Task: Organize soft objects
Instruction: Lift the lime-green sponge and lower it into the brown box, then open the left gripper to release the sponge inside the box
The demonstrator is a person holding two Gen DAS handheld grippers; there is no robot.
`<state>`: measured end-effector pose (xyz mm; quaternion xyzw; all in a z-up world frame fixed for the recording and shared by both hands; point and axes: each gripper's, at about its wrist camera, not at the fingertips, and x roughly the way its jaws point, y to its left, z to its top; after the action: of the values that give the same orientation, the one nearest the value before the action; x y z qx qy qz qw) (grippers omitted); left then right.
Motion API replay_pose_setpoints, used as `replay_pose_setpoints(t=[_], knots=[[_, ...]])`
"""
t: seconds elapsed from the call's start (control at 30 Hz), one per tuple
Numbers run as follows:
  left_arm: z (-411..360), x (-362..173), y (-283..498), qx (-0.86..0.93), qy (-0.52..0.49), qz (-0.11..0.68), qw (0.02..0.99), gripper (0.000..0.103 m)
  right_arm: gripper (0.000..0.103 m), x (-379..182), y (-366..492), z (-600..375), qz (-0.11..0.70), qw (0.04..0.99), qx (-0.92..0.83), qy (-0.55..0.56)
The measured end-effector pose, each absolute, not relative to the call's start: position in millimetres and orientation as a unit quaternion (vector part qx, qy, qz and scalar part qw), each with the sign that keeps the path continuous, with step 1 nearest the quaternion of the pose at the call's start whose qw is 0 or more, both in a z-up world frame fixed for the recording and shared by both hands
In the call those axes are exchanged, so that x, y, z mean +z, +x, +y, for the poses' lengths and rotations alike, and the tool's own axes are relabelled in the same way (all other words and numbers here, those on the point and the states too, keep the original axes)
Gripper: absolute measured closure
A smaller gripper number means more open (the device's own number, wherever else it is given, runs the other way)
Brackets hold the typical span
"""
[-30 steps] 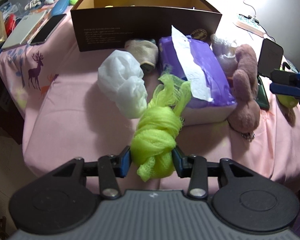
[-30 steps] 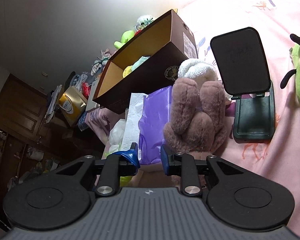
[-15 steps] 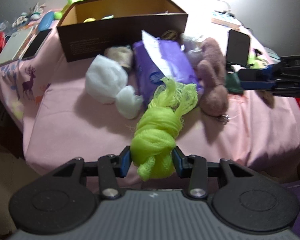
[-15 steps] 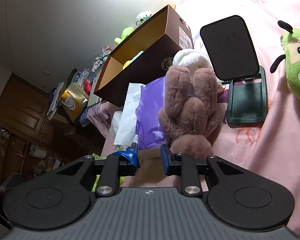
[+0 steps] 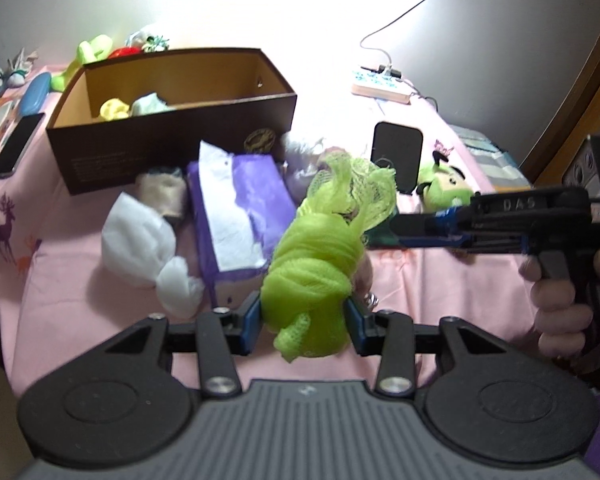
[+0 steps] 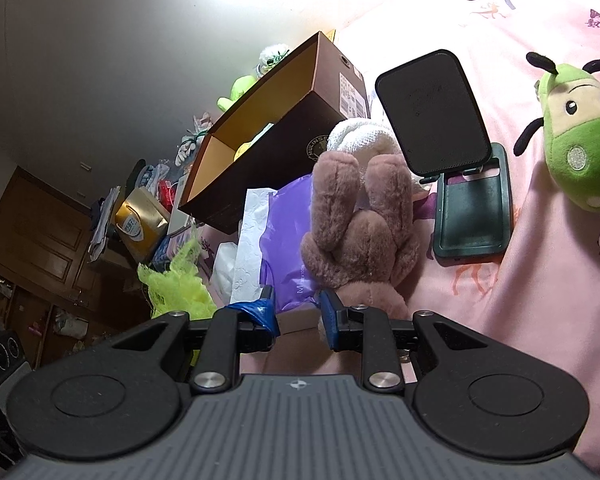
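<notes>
Pink bedsheet (image 5: 80,264): left gripper (image 5: 305,317) clamps the lime-green mesh bundle (image 5: 320,256) near the open brown cardboard box (image 5: 172,140); only the left view shows "DAS" on the narrow, empty right gripper (image 5: 414,231).

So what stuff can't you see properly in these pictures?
- Brown bunny: in the left wrist view, hidden behind the green mesh ball held in the left gripper.
- Brown box: its front wall hides most of what lies inside, in both views.
- Right gripper: nothing shows between its fingers, but its tips are cut off in its own view.
</notes>
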<state>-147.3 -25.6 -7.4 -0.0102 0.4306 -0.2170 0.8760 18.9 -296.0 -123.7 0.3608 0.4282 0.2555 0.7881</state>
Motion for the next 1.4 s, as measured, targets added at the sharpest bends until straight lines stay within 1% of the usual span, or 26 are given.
replay_pose_setpoints(t=[0.3,0.77,0.9,1.07,1.2,1.27,1.4], knots=[[-21,17,-91,-0.207,-0.009,0.378,0.902,0.061,0.095,-125,19,-306,0.423,0.801,0.202,0.372],[28,26,56,-0.17,-0.011,0.366,0.915,0.061,0.095,-125,30,-301,0.423,0.808,0.113,0.394],[34,14,104,-0.154,-0.012,0.383,0.911,0.06,0.095,-126,33,-296,0.423,0.807,0.096,0.399],[38,-12,153,-0.148,-0.03,0.428,0.891,0.06,0.095,-125,33,-292,0.418,0.811,0.073,0.403],[34,-36,174,-0.136,-0.031,0.462,0.876,0.06,0.095,-125,33,-292,0.415,0.811,0.055,0.408],[35,-46,181,-0.128,-0.036,0.476,0.869,0.057,0.095,-125,32,-292,0.415,0.811,0.048,0.41],[35,-56,188,-0.125,-0.036,0.488,0.863,0.057,0.095,-126,35,-291,0.42,0.808,0.039,0.411]])
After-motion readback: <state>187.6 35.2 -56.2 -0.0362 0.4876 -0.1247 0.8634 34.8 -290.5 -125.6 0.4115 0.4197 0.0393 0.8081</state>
